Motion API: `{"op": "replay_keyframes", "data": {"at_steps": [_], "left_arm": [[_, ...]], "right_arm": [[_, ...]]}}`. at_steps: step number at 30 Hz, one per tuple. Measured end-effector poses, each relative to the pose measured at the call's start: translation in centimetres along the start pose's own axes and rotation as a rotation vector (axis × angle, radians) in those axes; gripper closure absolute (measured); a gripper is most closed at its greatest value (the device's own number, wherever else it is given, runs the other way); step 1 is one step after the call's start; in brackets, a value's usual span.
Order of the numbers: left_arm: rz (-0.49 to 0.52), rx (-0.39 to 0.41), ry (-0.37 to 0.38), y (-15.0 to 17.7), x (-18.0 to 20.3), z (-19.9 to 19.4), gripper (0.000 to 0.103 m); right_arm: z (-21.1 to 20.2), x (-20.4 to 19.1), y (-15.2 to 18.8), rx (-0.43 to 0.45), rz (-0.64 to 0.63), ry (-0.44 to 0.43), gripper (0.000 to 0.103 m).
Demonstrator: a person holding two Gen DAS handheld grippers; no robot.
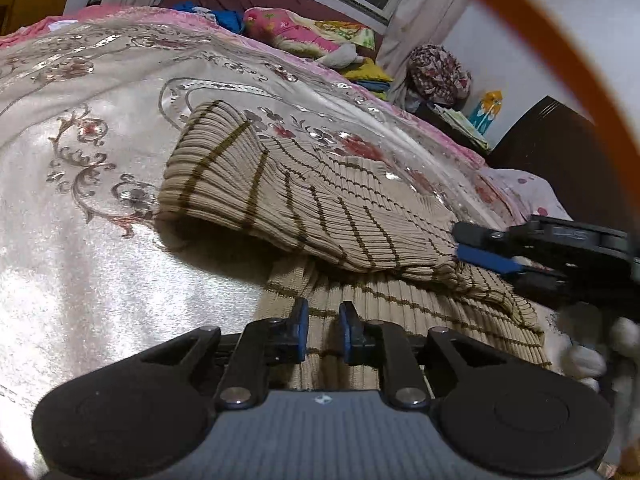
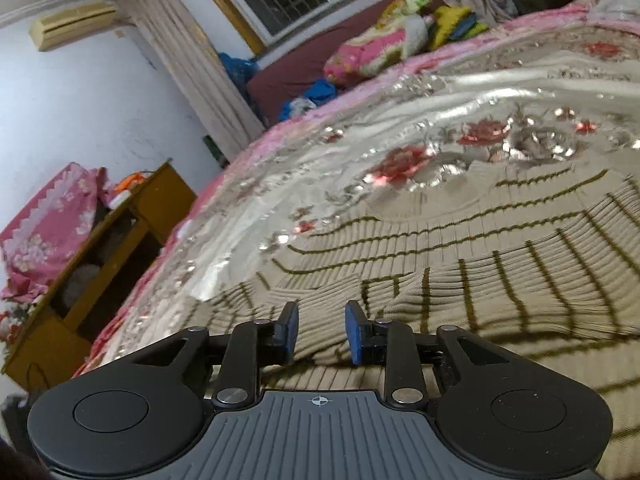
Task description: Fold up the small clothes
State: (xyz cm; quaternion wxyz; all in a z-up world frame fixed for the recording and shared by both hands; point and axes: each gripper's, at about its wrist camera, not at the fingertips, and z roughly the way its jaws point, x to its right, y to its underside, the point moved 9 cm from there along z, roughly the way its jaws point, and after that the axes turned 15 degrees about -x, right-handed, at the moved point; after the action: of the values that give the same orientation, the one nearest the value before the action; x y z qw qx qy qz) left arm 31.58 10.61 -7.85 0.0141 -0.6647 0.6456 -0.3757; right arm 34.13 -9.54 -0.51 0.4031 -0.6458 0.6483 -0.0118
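A beige ribbed sweater with thin brown stripes (image 1: pixel 320 208) lies on the shiny floral bedspread (image 1: pixel 100 200). One part is folded over the lower layer. My left gripper (image 1: pixel 324 316) is open, its blue pads just above the sweater's near edge. My right gripper shows in the left wrist view (image 1: pixel 476 248) at the right, low over the folded edge. In the right wrist view the right gripper (image 2: pixel 322 324) is open, hovering close over the sweater (image 2: pixel 480 264), nothing between its pads.
Piles of coloured clothes and a pink blanket (image 1: pixel 304 32) lie at the bed's far side under a window. A wooden cabinet (image 2: pixel 104 256) stands beside the bed. An orange band (image 1: pixel 560 60) curves across the left wrist view's upper right.
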Motion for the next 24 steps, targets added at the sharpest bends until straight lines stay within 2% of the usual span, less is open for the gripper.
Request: {"op": "replay_keyframes", "data": {"at_steps": [2,5,9,13,17,20,24], "left_arm": [[0.006,-0.001,-0.005,0.1,-0.1,-0.2,0.079],[0.005,0.000,-0.008,0.0,-0.3,-0.7,0.079],[-0.016,0.001,-0.026,0.2,-1.2,-1.5,0.079],[-0.029,-0.003,-0.020,0.2,-1.4,-1.6,0.079],[-0.025,-0.004,-0.023,0.2,-1.4,-1.5,0.079],[-0.037,-0.006,-0.017,0.2,-1.5,-1.5,0.079],[-0.033,-0.007,-0.018,0.2,-1.5,-1.5,0.079]], "right_arm": [[1.4,0.7,-0.4,-0.015,0.034,0.026,0.075],[2.8,1.6,-0.5,-0.052,0.090,0.014,0.075],[4.0,1.7,-0.4,-0.083,0.091,0.019,0.074],[4.9,1.6,-0.7,-0.116,0.100,0.006,0.068],[5.3,1.3,-0.9,-0.123,0.125,-0.005,0.064],[5.4,1.2,-1.1,-0.120,0.116,0.018,0.066],[4.2,2.4,-1.7,-0.074,0.163,0.026,0.066]]}}
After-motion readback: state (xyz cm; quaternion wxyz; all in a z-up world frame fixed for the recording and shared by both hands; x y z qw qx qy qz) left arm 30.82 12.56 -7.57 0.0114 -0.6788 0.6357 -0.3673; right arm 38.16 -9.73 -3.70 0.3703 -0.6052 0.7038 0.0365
